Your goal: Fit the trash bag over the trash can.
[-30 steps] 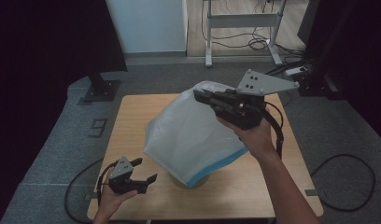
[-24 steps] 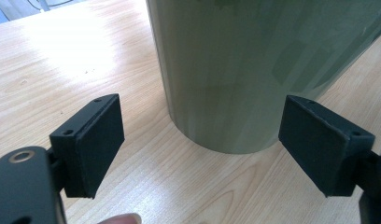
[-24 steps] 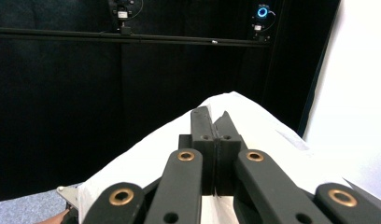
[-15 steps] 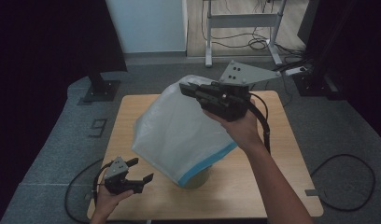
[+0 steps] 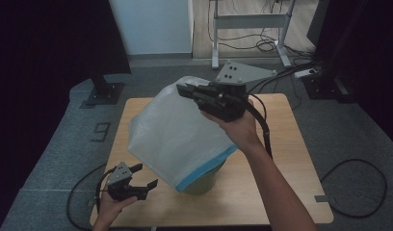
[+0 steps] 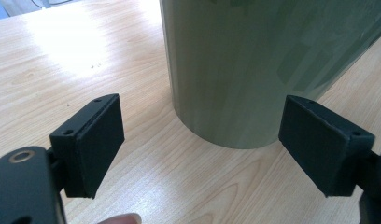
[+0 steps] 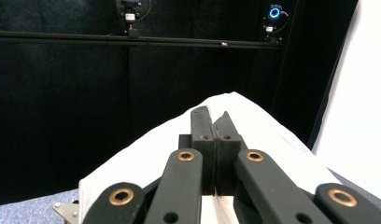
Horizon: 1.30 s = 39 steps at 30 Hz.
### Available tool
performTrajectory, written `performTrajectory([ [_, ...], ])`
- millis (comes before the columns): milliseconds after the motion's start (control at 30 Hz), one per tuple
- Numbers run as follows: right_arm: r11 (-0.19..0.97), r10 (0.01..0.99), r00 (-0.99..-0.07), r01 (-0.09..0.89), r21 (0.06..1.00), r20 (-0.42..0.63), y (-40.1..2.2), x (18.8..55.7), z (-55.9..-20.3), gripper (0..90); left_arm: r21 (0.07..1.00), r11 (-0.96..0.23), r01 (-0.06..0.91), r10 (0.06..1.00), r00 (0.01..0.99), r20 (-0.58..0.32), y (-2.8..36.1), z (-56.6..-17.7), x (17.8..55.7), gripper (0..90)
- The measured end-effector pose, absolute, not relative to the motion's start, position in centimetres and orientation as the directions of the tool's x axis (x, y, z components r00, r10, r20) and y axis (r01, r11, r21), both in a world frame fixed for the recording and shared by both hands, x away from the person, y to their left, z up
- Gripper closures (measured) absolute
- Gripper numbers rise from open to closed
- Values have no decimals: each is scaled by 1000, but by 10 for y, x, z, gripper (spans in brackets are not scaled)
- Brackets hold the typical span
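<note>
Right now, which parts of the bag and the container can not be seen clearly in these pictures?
- Olive-green round container: high view, its top and inside are covered by the translucent white plastic bag with a blue edge.
- Same container: left gripper view, cut off by the upper edge.
- Bag's gripped edge: right gripper view, the shut right tongs cover it.
- Bag's contents: too cloudy to tell.

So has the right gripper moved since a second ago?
Yes. The right gripper, shut on the bag, has shifted left in the high view, from near the table's right side toward its middle, dragging the bag over the bin.
</note>
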State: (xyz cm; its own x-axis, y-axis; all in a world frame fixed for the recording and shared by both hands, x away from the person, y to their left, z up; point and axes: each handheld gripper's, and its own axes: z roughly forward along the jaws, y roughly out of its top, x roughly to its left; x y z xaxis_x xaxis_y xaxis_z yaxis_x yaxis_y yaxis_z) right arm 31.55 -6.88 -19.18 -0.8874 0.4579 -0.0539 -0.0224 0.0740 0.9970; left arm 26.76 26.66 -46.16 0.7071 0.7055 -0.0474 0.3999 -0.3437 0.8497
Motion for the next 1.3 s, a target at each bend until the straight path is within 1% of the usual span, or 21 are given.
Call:
performTrajectory([
  [533, 93, 489, -872, 64, 994, 10, -82, 323, -238, 891, 850, -353, 392, 698, 715, -40, 261, -459, 266, 139],
  [800, 94, 458, -889, 42, 995, -6, -65, 319, -231, 891, 850, -351, 393, 699, 714, -42, 262, -460, 266, 139],
  [1300, 88, 421, -907, 43, 995, 2, -33, 323, -228, 891, 853, -342, 393, 706, 706, -43, 270, -460, 266, 139],
])
